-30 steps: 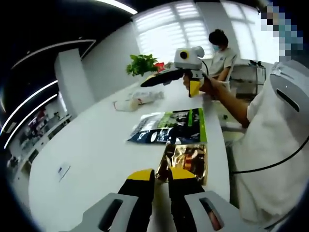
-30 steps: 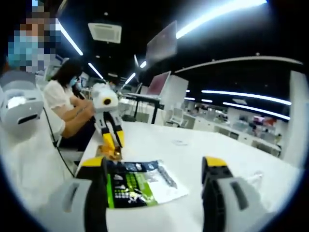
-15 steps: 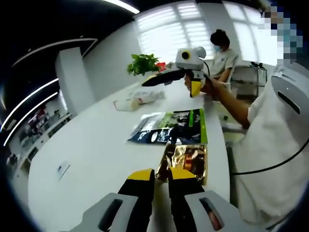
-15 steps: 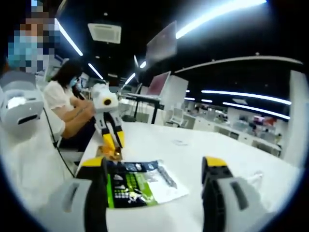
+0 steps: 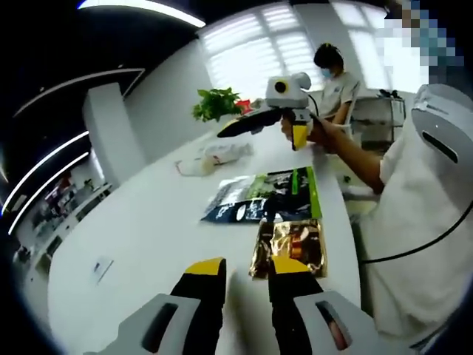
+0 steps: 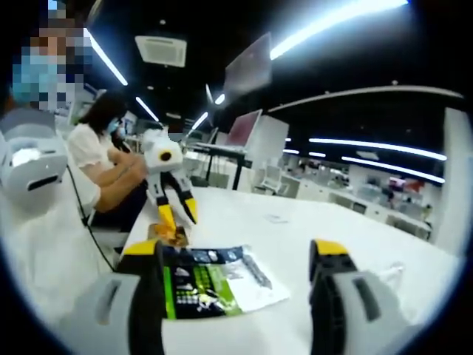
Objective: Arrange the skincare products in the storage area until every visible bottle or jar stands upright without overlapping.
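Left gripper view: gold pouch (image 5: 290, 246) touching green/black pouch (image 5: 266, 195), plant (image 5: 215, 103) behind

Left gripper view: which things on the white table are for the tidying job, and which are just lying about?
Probably for the job:
- gold foil packet, just ahead of the left gripper
- green-and-black packet, lying flat beyond it

Just lying about:
- clear plastic bag
- leafy green plant
- small card

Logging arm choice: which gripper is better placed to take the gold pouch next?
Left, probably. The left gripper sits right at the gold pouch, jaws slightly apart. The right gripper is open, beyond the green pouch.
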`<state>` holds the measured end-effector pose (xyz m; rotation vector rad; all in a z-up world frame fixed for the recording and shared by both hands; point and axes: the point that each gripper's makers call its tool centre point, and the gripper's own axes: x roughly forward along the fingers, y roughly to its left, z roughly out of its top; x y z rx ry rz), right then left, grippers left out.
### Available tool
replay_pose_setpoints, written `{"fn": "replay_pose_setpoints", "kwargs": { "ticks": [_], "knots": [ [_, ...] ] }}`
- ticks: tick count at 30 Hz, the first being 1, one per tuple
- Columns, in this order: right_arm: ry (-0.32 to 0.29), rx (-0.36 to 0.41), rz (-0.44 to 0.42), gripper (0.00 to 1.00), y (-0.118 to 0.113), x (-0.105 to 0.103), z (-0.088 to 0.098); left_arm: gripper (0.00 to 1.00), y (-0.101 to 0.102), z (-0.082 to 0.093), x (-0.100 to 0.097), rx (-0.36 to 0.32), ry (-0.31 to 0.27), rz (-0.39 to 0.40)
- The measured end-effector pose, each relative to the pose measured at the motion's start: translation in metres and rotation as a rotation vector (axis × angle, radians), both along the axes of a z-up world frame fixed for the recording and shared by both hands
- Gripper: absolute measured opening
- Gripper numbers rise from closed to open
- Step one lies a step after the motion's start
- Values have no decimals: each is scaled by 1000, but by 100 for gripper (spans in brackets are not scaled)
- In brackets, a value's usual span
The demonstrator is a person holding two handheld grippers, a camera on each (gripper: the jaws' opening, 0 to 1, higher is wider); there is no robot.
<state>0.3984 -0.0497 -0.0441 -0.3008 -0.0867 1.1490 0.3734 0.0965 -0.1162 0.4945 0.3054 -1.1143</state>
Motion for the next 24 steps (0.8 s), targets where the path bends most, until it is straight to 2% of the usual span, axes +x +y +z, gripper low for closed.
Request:
{"fn": "replay_pose_setpoints", "kwargs": {
  "ticks": [7,14,20,24],
  "knots": [
    [2,-4,4,82,1,-1,-1,25,0,-1,2,-12,11,-1],
    [2,-3,4,82,0,-1,-1,22,-3,0,-1,9,-18,-13],
    [3,-2,4,82,0,-1,-1,24,-4,1,-3,11,-29,-9],
    [3,-1,4,82,0,-1,0,29,0,6,0,-35,-5,-2]
  ]
}}
